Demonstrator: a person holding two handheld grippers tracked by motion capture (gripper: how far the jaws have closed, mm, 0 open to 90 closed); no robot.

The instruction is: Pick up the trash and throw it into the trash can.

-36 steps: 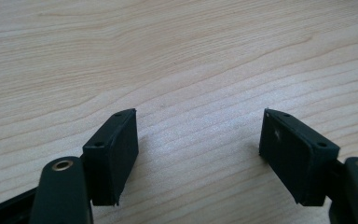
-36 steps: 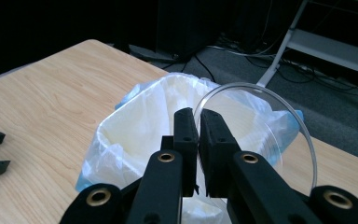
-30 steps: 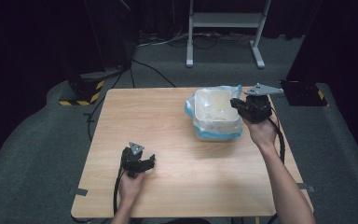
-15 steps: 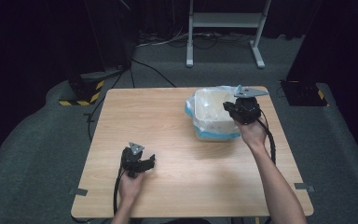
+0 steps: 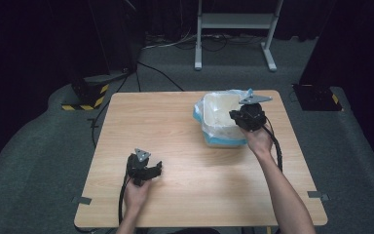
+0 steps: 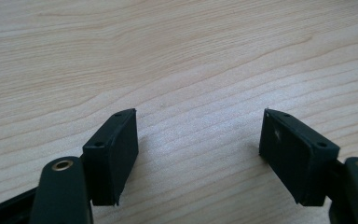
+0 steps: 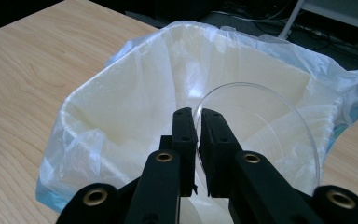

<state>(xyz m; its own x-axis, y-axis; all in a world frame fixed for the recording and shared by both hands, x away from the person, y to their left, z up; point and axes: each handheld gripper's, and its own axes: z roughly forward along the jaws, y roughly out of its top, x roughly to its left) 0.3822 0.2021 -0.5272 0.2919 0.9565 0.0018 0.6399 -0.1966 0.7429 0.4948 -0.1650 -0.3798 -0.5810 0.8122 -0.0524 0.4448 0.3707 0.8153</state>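
Right claw (image 7: 197, 122) pinches clear, seemingly unlabelled lid (image 7: 261, 130)

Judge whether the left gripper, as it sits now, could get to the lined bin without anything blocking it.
Probably yes. The left gripper rests open on bare table, and nothing lies between it and the bin, though the right gripper holds a clear disc over it.
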